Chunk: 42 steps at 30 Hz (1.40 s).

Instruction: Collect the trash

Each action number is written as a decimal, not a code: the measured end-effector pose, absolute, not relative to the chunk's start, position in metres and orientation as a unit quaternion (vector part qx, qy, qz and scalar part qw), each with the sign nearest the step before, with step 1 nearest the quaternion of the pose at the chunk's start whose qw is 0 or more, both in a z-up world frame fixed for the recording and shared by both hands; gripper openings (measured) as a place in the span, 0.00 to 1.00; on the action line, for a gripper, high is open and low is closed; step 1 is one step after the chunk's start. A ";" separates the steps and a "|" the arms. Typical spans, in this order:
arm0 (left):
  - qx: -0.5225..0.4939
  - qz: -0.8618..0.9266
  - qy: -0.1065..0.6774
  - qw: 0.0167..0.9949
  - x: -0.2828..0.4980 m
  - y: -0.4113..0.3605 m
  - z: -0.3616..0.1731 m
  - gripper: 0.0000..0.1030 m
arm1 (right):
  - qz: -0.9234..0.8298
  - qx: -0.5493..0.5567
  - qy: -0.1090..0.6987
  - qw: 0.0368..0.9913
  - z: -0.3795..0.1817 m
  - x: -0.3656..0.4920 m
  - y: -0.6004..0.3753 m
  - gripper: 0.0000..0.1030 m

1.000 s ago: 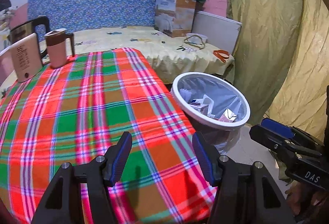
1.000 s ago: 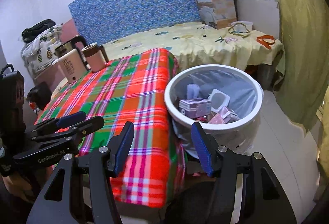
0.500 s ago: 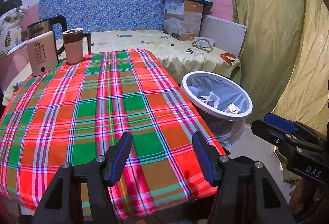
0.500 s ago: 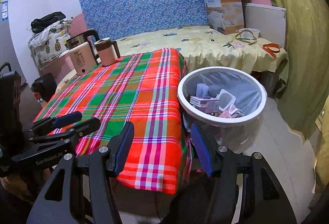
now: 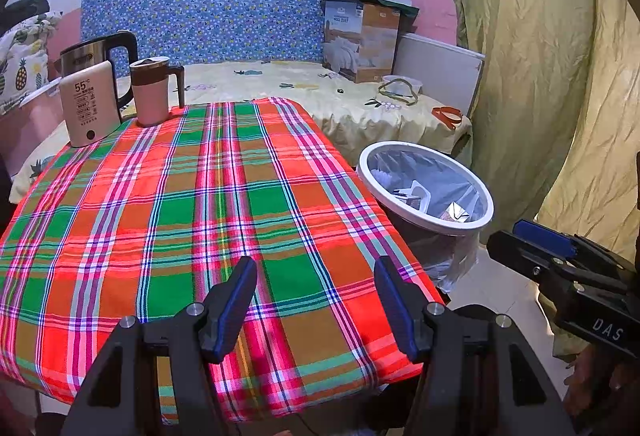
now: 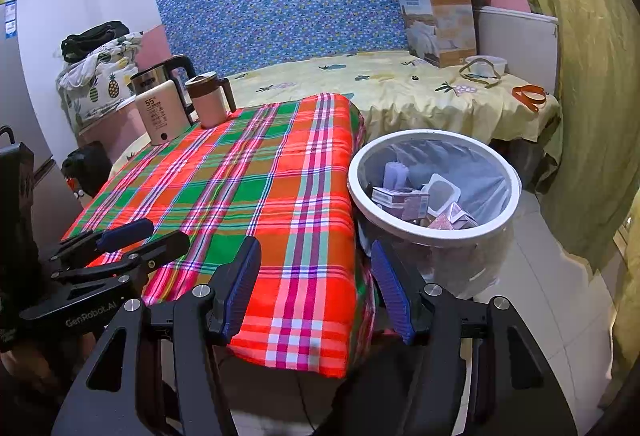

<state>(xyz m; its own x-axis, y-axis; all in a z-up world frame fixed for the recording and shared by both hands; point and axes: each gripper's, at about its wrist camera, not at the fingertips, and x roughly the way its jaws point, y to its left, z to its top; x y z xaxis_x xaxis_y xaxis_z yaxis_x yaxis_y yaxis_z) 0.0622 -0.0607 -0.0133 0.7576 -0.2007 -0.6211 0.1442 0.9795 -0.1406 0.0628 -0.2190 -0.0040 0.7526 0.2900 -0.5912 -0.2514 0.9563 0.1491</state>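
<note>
Trash sits inside the white-rimmed bin [image 6: 434, 188], which stands on the floor just right of the table, touching or nearly touching the hanging edge of the plaid cloth [image 6: 256, 196]. In the right wrist view I see a small printed carton [image 6: 400, 198], a white square-framed piece [image 6: 440, 192] and crumpled pinkish wrappers [image 6: 452, 220] lying together on the grey liner.

I hold the left gripper [image 5: 314, 300] above the near edge of the table, fingers spread wide with nothing between them. I hold the right gripper [image 6: 316, 288] over the table's near right corner, close to the bin, fingers likewise wide apart and empty. Each gripper appears in the other's camera: the right one at the right edge of the left wrist view, the left one at the left edge of the right wrist view.

At the far left corner of the table stand a cream device marked 55 [image 5: 90, 104], a steel kettle [image 5: 98, 56] behind it and a pink lidded mug [image 5: 150, 90] beside it. Beyond the table lies a bed with a yellow sheet [image 5: 304, 88], carrying a cardboard box [image 5: 360, 40] at its far end. An olive curtain [image 5: 532, 56] hangs on the right.
</note>
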 end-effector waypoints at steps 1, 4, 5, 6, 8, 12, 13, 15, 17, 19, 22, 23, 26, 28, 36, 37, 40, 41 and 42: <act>-0.042 -0.092 0.336 0.936 0.062 -0.061 -0.013 0.59 | 0.144 0.030 0.320 0.936 -0.004 0.063 -0.219 0.57; -0.041 -0.091 0.337 0.936 0.063 -0.061 -0.013 0.59 | 0.145 0.031 0.321 0.936 -0.004 0.063 -0.220 0.57; -0.041 -0.090 0.337 0.936 0.062 -0.061 -0.014 0.59 | 0.144 0.029 0.320 0.936 -0.005 0.063 -0.220 0.57; -0.041 -0.090 0.337 0.936 0.062 -0.061 -0.014 0.59 | 0.144 0.030 0.321 0.936 -0.005 0.063 -0.220 0.57; -0.040 -0.090 0.337 0.936 0.062 -0.061 -0.014 0.59 | 0.145 0.031 0.321 0.935 -0.005 0.063 -0.219 0.57; -0.040 -0.089 0.337 0.936 0.062 -0.061 -0.014 0.59 | 0.145 0.031 0.321 0.935 -0.004 0.063 -0.220 0.57; -0.039 -0.089 0.337 0.936 0.062 -0.061 -0.014 0.59 | 0.144 0.031 0.321 0.936 -0.004 0.063 -0.219 0.57; -0.039 -0.089 0.338 0.936 0.062 -0.061 -0.014 0.59 | 0.144 0.030 0.321 0.936 -0.005 0.063 -0.220 0.57; -0.039 -0.089 0.338 0.936 0.062 -0.061 -0.015 0.59 | 0.144 0.030 0.321 0.936 -0.005 0.063 -0.220 0.57; -0.039 -0.088 0.338 0.936 0.062 -0.061 -0.014 0.59 | 0.145 0.031 0.321 0.935 -0.005 0.064 -0.220 0.57; -0.039 -0.088 0.339 0.936 0.062 -0.061 -0.015 0.59 | 0.145 0.031 0.321 0.935 -0.005 0.063 -0.220 0.57; -0.039 -0.088 0.339 0.936 0.062 -0.061 -0.015 0.59 | 0.144 0.031 0.322 0.935 -0.006 0.063 -0.219 0.57; -0.040 -0.088 0.340 0.936 0.062 -0.060 -0.015 0.59 | 0.145 0.032 0.322 0.935 -0.006 0.063 -0.219 0.57; -0.040 -0.088 0.340 0.936 0.062 -0.060 -0.015 0.59 | 0.145 0.032 0.323 0.935 -0.006 0.063 -0.220 0.57; -0.039 -0.087 0.339 0.936 0.062 -0.060 -0.015 0.59 | 0.145 0.032 0.323 0.935 -0.006 0.063 -0.219 0.57; -0.039 -0.087 0.339 0.936 0.062 -0.060 -0.015 0.59 | 0.145 0.032 0.323 0.935 -0.006 0.063 -0.219 0.57; -0.039 -0.087 0.339 0.936 0.062 -0.060 -0.015 0.59 | 0.145 0.033 0.323 0.935 -0.006 0.063 -0.219 0.57; -0.039 -0.086 0.340 0.936 0.062 -0.060 -0.016 0.59 | 0.145 0.032 0.323 0.935 -0.006 0.063 -0.219 0.57; -0.039 -0.086 0.339 0.936 0.061 -0.059 -0.016 0.59 | 0.145 0.032 0.323 0.935 -0.007 0.063 -0.219 0.57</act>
